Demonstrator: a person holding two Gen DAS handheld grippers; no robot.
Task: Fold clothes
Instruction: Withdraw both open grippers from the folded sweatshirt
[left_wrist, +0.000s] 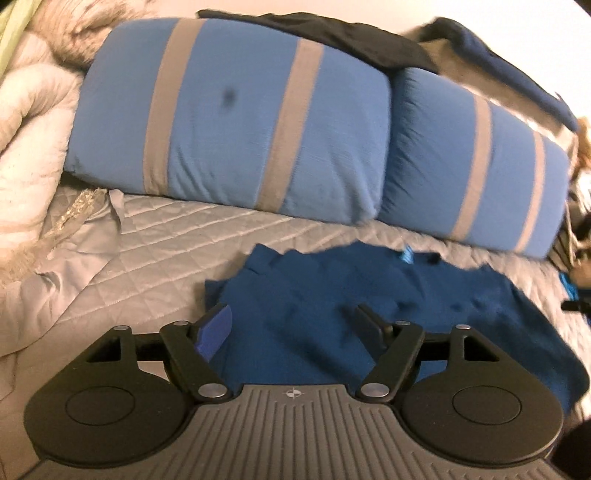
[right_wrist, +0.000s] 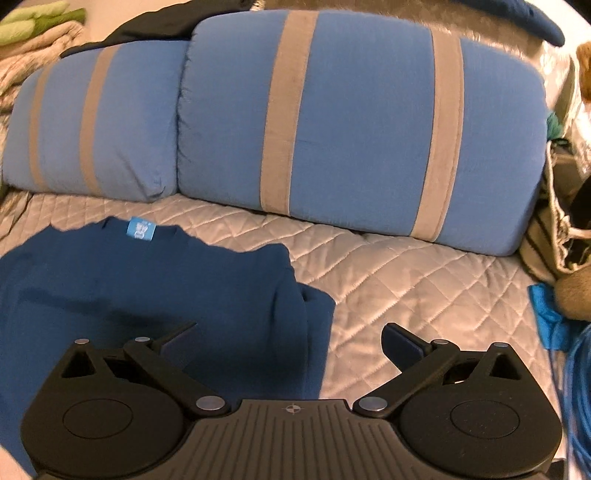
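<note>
A dark blue shirt (left_wrist: 369, 295) lies partly folded on the quilted grey bedspread (left_wrist: 147, 251), its light blue neck label (right_wrist: 139, 229) facing the pillows. My left gripper (left_wrist: 291, 314) hovers over the shirt's near left part, open, with nothing between its fingers. In the right wrist view the shirt (right_wrist: 147, 295) fills the lower left, a folded sleeve edge at its right side. My right gripper (right_wrist: 291, 334) stands wide open above that right edge, one finger over the shirt and the other over the bedspread (right_wrist: 424, 288), holding nothing.
Two blue pillows with grey stripes (left_wrist: 229, 122) (right_wrist: 362, 122) lean along the far side. Dark clothes (left_wrist: 332, 33) lie on top of them. A fluffy cream blanket (left_wrist: 33, 110) is at the left. A blue cable (right_wrist: 576, 387) and bags (right_wrist: 561, 236) crowd the right edge.
</note>
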